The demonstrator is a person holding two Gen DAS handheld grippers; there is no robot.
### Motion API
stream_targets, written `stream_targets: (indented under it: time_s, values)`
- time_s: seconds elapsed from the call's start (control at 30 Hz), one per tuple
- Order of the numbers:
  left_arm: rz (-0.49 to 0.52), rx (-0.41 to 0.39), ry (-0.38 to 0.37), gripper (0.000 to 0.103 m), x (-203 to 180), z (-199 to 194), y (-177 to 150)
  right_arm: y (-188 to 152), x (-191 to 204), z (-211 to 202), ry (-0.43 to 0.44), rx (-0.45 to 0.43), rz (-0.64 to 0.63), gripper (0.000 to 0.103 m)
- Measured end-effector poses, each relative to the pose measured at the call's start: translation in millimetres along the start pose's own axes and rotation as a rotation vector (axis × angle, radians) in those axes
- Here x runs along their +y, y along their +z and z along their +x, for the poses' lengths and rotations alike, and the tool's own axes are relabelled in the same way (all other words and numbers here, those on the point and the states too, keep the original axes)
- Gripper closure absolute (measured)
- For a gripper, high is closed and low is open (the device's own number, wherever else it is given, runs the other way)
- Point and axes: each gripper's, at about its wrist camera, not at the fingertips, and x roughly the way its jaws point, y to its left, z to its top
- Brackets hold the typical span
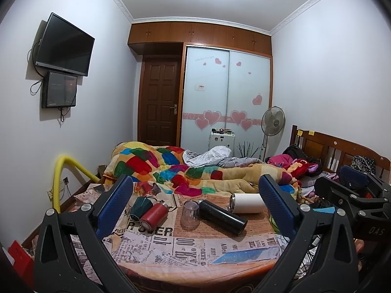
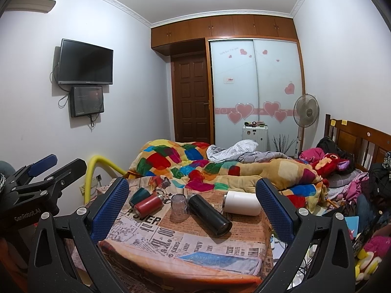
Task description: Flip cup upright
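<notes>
Both grippers held back, jaws wide, empty: left gripper (image 1: 195, 210), right gripper (image 2: 193, 210). Beyond them, table (image 1: 195, 251) under newsprint cloth, with white flask (image 1: 248, 203), black flask (image 1: 223, 216) and red flask (image 1: 154, 216) lying down. Clear cup (image 1: 190, 214) mouth-down, mid-table, touching black flask. Recommended: approach from free left side, grip mid-wall lightly, lift clear before rotating, set down base-first. Avoid nudging black flask; likely to roll.
</notes>
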Motion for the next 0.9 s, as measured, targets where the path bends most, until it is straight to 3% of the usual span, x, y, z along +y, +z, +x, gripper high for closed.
stream_targets:
  time_s: [0.9]
  values:
    - [-0.001, 0.001, 0.002, 0.0, 2.2, -1.8, 1.6, 2.4, 7.9, 5.6, 0.001, 0.004, -0.001, 0.0]
